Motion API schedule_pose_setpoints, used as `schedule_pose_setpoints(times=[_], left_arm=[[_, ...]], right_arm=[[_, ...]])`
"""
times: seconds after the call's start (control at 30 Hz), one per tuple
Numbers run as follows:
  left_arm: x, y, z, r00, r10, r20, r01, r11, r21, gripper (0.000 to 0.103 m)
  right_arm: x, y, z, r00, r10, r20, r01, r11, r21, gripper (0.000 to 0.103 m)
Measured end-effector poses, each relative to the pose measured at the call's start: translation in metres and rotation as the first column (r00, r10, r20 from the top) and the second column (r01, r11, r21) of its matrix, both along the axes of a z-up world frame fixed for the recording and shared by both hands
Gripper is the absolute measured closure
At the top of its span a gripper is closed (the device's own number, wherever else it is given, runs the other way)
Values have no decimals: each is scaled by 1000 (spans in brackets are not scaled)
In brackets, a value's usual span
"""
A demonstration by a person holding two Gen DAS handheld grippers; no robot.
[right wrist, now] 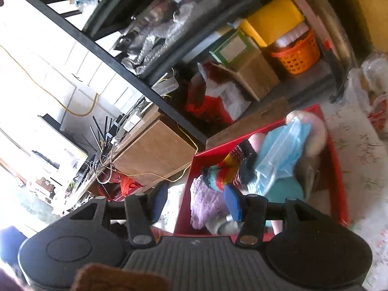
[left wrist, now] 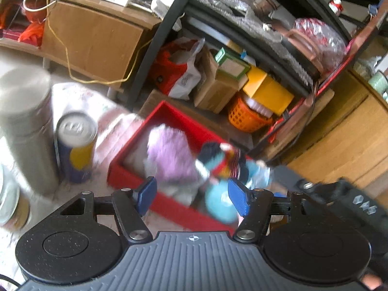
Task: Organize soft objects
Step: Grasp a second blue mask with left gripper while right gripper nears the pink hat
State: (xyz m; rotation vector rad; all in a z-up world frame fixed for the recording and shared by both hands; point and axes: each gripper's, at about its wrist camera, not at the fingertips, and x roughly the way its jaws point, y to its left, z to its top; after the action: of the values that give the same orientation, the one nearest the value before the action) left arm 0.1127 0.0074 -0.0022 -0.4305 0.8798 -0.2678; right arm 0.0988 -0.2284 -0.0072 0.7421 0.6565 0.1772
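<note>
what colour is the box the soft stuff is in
Red; the box shows best in the right wrist view.

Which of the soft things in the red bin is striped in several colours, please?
The knitted sock, banded red, yellow and teal, lying between the plain lilac fluffy cloth and the light blue face mask in the red bin.

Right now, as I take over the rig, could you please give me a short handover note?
Left gripper: open, empty, above the near edge of the red box.
Right gripper: open, empty, at the box's near corner.
In the box: purple fluffy piece, striped knit item, blue face mask, teal ball.
Done: these soft things are in.
Left: I see no soft items outside; check the table.
</note>
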Motion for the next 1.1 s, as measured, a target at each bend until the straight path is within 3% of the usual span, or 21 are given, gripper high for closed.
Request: schedule_pose_setpoints(times=[0.13, 0.37, 0.53, 0.73, 1.1], left_arm=[[-23, 0, -2, 1000, -24, -1, 24, 998, 63, 41], [-49, 6, -14, 998, -49, -35, 52, 994, 96, 44], [-63, 0, -35, 992, -82, -94, 92, 990, 107, 44], [-73, -28, -68, 969, -159, -187, 185, 974, 132, 44], [-73, -61, -104, 955, -157, -251, 210, 956, 203, 38]], right_arm=[[-39, -2, 10, 1000, -15, 11, 15, 997, -76, 77], [-82, 4, -10, 997, 12, -70, -23, 987, -161, 77], [-95, 5, -26, 992, 18, -121, -38, 985, -167, 77], [-108, 11, -43, 984, 34, -177, -78, 966, -247, 77], [-123, -1, -68, 965, 50, -257, -122, 955, -269, 77]])
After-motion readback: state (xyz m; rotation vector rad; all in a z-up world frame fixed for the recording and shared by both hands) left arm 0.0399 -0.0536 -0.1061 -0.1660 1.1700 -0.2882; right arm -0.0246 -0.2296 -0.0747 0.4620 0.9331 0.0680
